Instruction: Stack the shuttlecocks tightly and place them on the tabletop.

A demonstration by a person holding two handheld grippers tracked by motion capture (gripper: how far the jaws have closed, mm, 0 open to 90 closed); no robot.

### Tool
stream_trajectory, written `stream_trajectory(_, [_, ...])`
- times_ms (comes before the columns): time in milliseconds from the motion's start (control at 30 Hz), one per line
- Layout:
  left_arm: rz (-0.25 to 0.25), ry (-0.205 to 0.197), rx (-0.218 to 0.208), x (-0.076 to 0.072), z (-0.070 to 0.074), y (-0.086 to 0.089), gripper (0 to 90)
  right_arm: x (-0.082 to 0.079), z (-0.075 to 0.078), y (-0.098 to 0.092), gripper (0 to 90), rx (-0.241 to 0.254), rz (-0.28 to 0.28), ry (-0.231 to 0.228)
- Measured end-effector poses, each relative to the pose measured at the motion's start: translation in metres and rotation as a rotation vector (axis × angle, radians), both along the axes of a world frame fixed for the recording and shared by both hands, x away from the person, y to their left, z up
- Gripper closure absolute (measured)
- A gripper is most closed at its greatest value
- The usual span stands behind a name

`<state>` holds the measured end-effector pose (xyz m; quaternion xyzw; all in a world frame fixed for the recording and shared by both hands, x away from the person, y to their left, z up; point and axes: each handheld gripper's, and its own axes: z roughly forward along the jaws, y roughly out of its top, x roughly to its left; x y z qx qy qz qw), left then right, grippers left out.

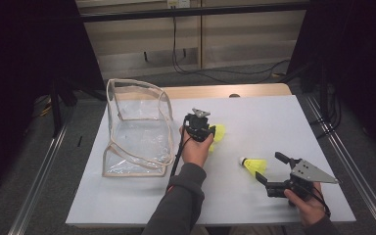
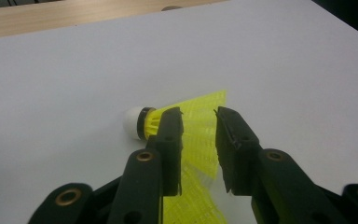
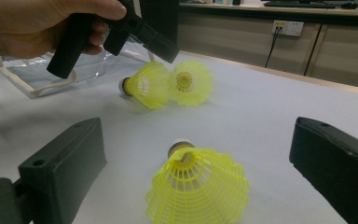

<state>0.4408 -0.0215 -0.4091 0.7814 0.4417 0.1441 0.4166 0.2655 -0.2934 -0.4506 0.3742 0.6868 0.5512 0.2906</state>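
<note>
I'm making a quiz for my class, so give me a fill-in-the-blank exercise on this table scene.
1. The yellow plastic shuttlecocks on the white table number ____.
2. The clear plastic bag with beige trim stands at the table's ____ side in the high view.
3. The shuttlecock between the left gripper jaws has a ____ cork tip.

Missing words: three; left; white

This looks like a lab set up for recording. A bench (image 1: 274,117) with a plain white cover stands between metal rails (image 1: 39,181) on a grey floor. Dark curtains (image 1: 19,58) hang at both sides, and cables (image 1: 196,68) run along wooden wall cabinets (image 3: 345,51) with a power socket (image 3: 289,28).
</note>
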Motion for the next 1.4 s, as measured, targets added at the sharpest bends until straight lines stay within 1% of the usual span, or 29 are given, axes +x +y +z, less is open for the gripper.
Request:
stream_trajectory(67, [-0.004,0.001,0.002,-0.001,0.002,0.001,66.9,0.0,0.0,0.0,2.7,0.001,-0.001,-0.002])
stream_trajectory(300, [-0.016,-0.002,-0.021,-0.006,0.008,0.004,56.6,0.0,0.0,0.0,2.7,-0.001,0.0,-0.003])
stream_trajectory(433, [-0.019,0.008,-0.05,-0.011,0.011,0.005,49.1,-0.001,0.0,0.0,2.7,-0.003,-0.003,-0.001])
stream_trajectory(633, [-0.032,0.013,-0.071,-0.017,0.013,0.011,38.6,-0.001,0.001,0.0,2.7,-0.003,-0.004,-0.001])
stream_trajectory(767, [-0.057,0.048,-0.075,-0.022,0.017,0.013,30.7,-0.001,0.001,0.0,2.7,-0.004,-0.005,-0.001])
stream_trajectory(833, [-0.078,0.047,-0.085,-0.026,0.019,0.012,28.3,-0.001,0.002,0.0,2.7,-0.001,-0.004,-0.003])
stream_trajectory(900, [-0.085,0.037,-0.092,-0.031,0.019,0.013,27.1,0.0,0.002,0.001,2.7,-0.004,-0.003,-0.006])
stream_trajectory(967, [-0.101,0.042,-0.099,-0.034,0.019,0.013,24.1,0.0,0.003,0.002,2.7,-0.008,-0.003,-0.001])
stream_trajectory(1133, [-0.144,0.042,-0.114,-0.045,0.015,0.013,17.5,0.0,0.004,0.002,2.6,-0.024,0.0,-0.007])
stream_trajectory(1233, [-0.153,0.035,-0.119,-0.051,0.013,0.013,14.9,0.0,0.003,0.001,2.7,-0.028,-0.003,-0.001])
stream_trajectory(1300, [-0.171,0.041,-0.124,-0.056,0.011,0.013,13.5,-0.001,0.004,0.0,2.7,-0.026,-0.006,-0.002])
stream_trajectory(1333, [-0.188,0.044,-0.121,-0.057,0.01,0.013,12.8,-0.001,0.004,0.0,2.7,-0.025,-0.007,-0.003])
stream_trajectory(1400, [-0.205,0.039,-0.114,-0.061,0.009,0.013,12.6,-0.001,0.004,0.0,2.7,-0.027,-0.007,-0.004])
